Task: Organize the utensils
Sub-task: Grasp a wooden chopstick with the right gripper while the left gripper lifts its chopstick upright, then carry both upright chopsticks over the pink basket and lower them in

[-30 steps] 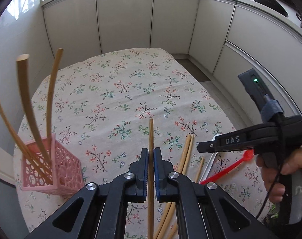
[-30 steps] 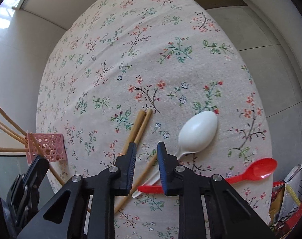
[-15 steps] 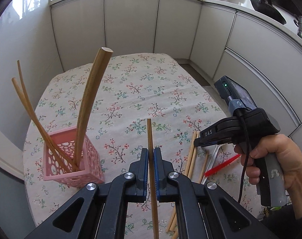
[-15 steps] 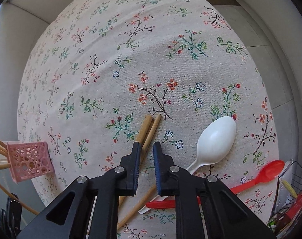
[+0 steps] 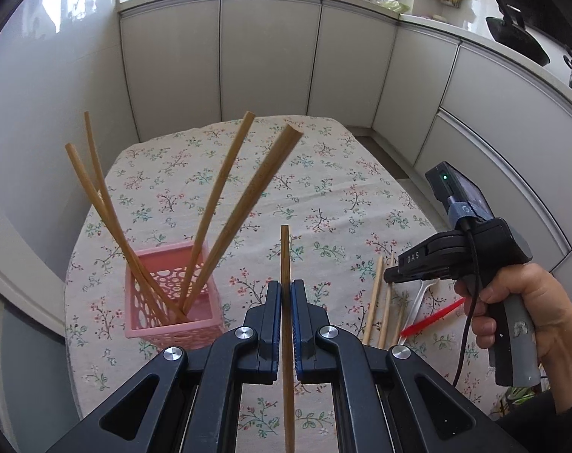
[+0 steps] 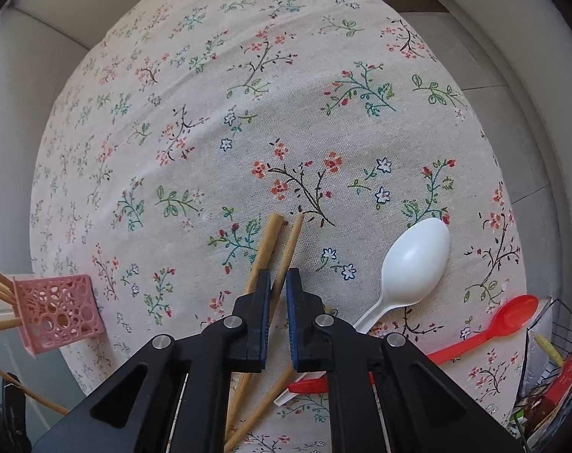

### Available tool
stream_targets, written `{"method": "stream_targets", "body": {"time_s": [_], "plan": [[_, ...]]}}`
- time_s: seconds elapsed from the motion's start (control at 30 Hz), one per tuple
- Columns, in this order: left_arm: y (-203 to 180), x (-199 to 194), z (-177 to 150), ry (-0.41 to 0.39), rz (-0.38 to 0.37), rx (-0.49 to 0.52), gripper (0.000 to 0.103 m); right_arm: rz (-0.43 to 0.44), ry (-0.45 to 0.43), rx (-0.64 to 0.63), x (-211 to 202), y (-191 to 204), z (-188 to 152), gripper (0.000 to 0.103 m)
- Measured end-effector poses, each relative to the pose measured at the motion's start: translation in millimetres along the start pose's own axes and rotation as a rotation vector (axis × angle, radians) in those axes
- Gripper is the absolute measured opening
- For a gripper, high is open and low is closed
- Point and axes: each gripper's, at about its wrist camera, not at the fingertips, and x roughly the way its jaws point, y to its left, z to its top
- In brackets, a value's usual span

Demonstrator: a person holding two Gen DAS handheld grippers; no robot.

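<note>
Left gripper [image 5: 286, 292] clamped on one wooden chopstick [image 5: 285, 253], held upright, tip poking above the jaws, just right of the pink basket [image 5: 165, 330]. Four chopsticks in basket [image 5: 225, 207], leaning outward, two to the left and two to the right. Right gripper [image 6: 277, 290] hanging low over loose chopsticks [image 6: 270, 241] on the table [image 6: 248, 113], jaws slightly apart with a narrow gap, one stick lying between them, grip not closed on it. At least three loose sticks counted in the right wrist view, two lying side by side and a third crossing under the gripper body; lower ends hidden. One white spoon [image 6: 414, 260] bowl-down to the right of the sticks. One red spoon [image 6: 504, 321] further right, near the table's edge, handle running under the white spoon's handle. Floral tablecloth over a rounded table. Pale grey cabinets [image 5: 270, 60] curving round behind, bottles and jars along the counter top, dark wok [image 5: 516, 34] at upper right. Wire rack [image 6: 550, 358] with packets beside the table at lower right.
</note>
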Motion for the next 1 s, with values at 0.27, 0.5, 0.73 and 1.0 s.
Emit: {"method": "stream_targets", "body": {"time_s": [0.27, 0.5, 0.73, 1.0], "plan": [[14, -26, 5, -0.075, 0.023, -0.029, 0.005, 0.105, -0.124, -0.11, -58, 18, -33, 0.006], [26, -56, 7, -0.154, 0.054, -0.046, 0.005, 0.175, -0.278, -0.206, -114, 36, -68, 0.005], [30, -101, 11, -0.27, 0.078, -0.058, 0.005, 0.23, -0.456, -0.27, -171, 47, -90, 0.005], [35, -140, 21, -0.398, 0.13, -0.088, 0.005, 0.292, -0.587, -0.333, -214, 63, -112, 0.005]]}}
